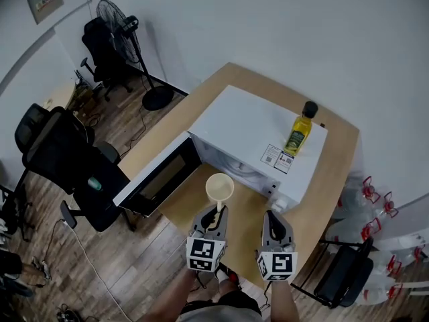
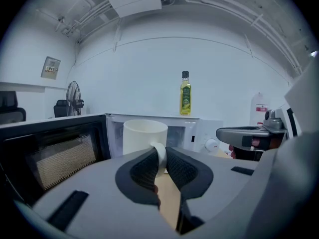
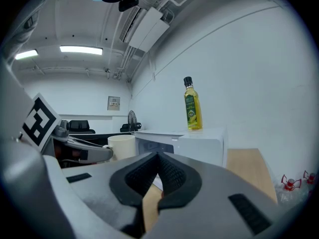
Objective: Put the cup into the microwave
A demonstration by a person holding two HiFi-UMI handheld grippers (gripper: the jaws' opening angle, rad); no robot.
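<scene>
Just in front of the open mouth of the white microwave oven (image 1: pixel 251 116), the cream ceramic cup (image 1: pixel 219 188) hangs above the light wooden tabletop (image 1: pixel 338 173), carried by the left tongs (image 1: pixel 216 212), whose pads are pinched on nothing more than its thin loop handle (image 2: pixel 161 153). That narrow hold is the main risk, I judge: the cup's weight sits out beyond the pads, so a jolt or a quick tilt could make it swing about the handle, or slip free and drop onto the wood. Its rim could also knock the upper edge of the opening if it goes in too high, or clip the swung-out dark glass door (image 1: pixel 159 176) on the left. Alongside, the right tongs (image 1: pixel 275 221) are closed and empty; drifting inward, they might bump the oven's front corner
</scene>
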